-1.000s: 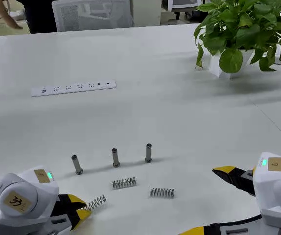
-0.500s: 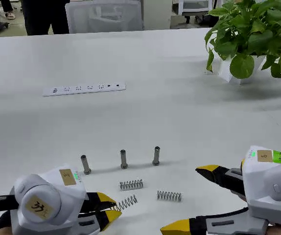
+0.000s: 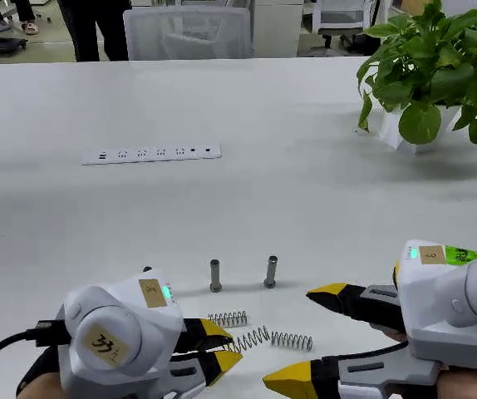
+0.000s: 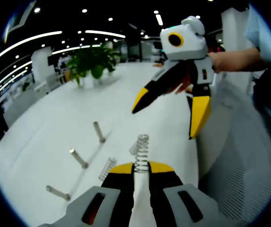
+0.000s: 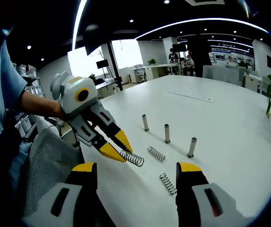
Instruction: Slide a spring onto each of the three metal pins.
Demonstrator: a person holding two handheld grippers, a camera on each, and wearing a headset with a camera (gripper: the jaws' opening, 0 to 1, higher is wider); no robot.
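Head view: left gripper at 7 o'clock, held level, jaws pinching one spring; right gripper at 5 o'clock, jaws wide.

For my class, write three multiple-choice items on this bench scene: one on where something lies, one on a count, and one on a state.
1. Where does the power strip lie?
A. beyond the pins
B. under the plant
C. in a gripper

2. How many pins stand on the table?
A. two
B. three
C. five

3. The left gripper is:
A. open and empty
B. shut on a pin
C. shut on a spring

Answers:
1 A: in the head view the strip lies farther up the table than the pins.
2 B: the right gripper view shows three upright in a row.
3 C: its yellow fingers pinch one end of the spring.
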